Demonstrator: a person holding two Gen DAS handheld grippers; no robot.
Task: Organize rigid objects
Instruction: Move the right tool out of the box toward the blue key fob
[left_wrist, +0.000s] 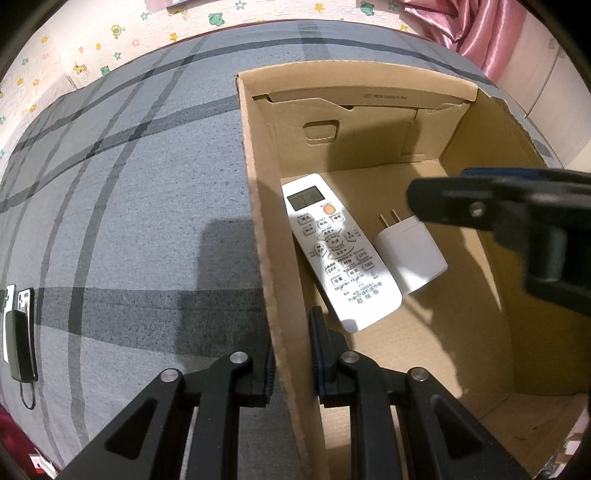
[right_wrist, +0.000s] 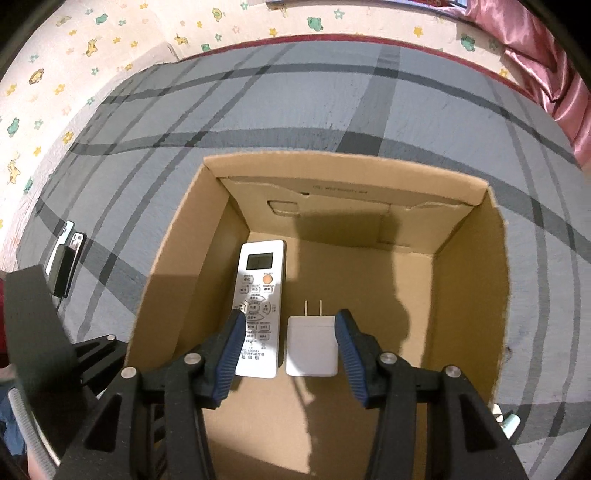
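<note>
**Fingers part over charger as box fills; phones wait on the bed**

Fingers of the right gripper (right_wrist: 290, 354) stand apart above a cardboard box (right_wrist: 467, 295), gripping nothing, with a white charger (right_wrist: 312, 347) lying free on the box floor below them, prongs pointing to the far wall. Just beside it, to its left, a white remote control (right_wrist: 260, 306) lies face up along the left wall. Both appear already put away. The left gripper (left_wrist: 291, 363) is clenched on that same left wall of the box (left_wrist: 280, 295), one of its fingers (left_wrist: 267, 373) outside and one inside, seemingly steadying it. Left to do, by the look of it: a small stack of phones (right_wrist: 66, 258) with a dark pack on top lies on the grey plaid bed cover (right_wrist: 295, 103), well apart from the box. Whether anything else waits outside cannot be told.
</note>
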